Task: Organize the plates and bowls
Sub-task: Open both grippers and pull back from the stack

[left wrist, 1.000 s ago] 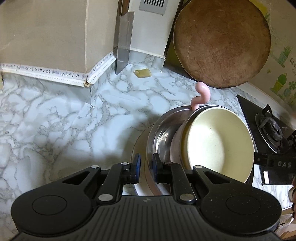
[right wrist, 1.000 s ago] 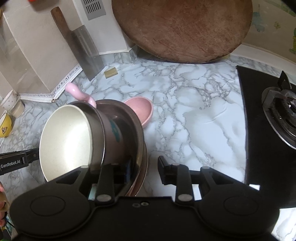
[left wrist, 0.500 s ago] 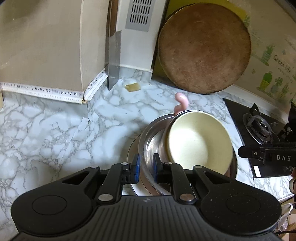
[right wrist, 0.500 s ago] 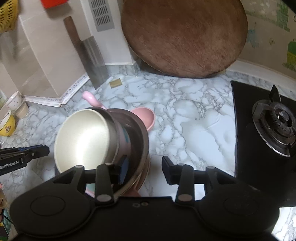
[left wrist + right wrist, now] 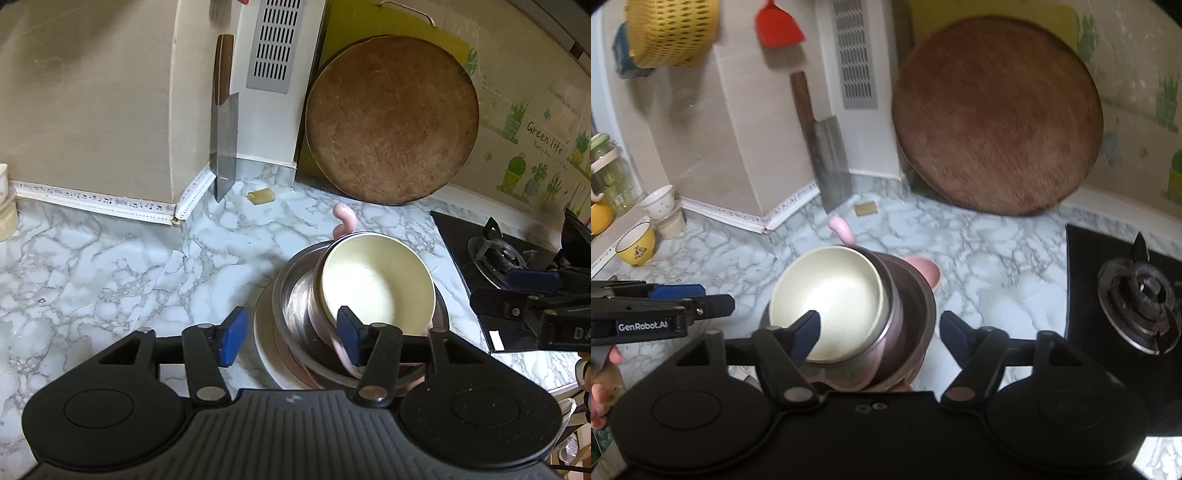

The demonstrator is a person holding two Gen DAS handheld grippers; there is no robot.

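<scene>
A stack of dishes stands on the marble counter: a cream-lined bowl (image 5: 373, 284) tilted inside a steel bowl (image 5: 295, 291), on pink dishes and a white plate (image 5: 264, 332). My left gripper (image 5: 290, 332) is open above the stack's near left edge, holding nothing. My right gripper (image 5: 879, 332) is open above the cream bowl (image 5: 827, 291), holding nothing. A pink spoon-shaped dish (image 5: 923, 269) with a curled handle (image 5: 343, 218) lies behind the stack.
A round wooden board (image 5: 391, 125) and a cleaver (image 5: 223, 147) lean on the back wall. A gas stove (image 5: 1137, 295) is at the right. Cups, including a yellow one (image 5: 635, 245), stand at the far left.
My left gripper has opened and let go of the stack's rim. Both grippers have drawn back and up from the stack. My right gripper has opened wider.
</scene>
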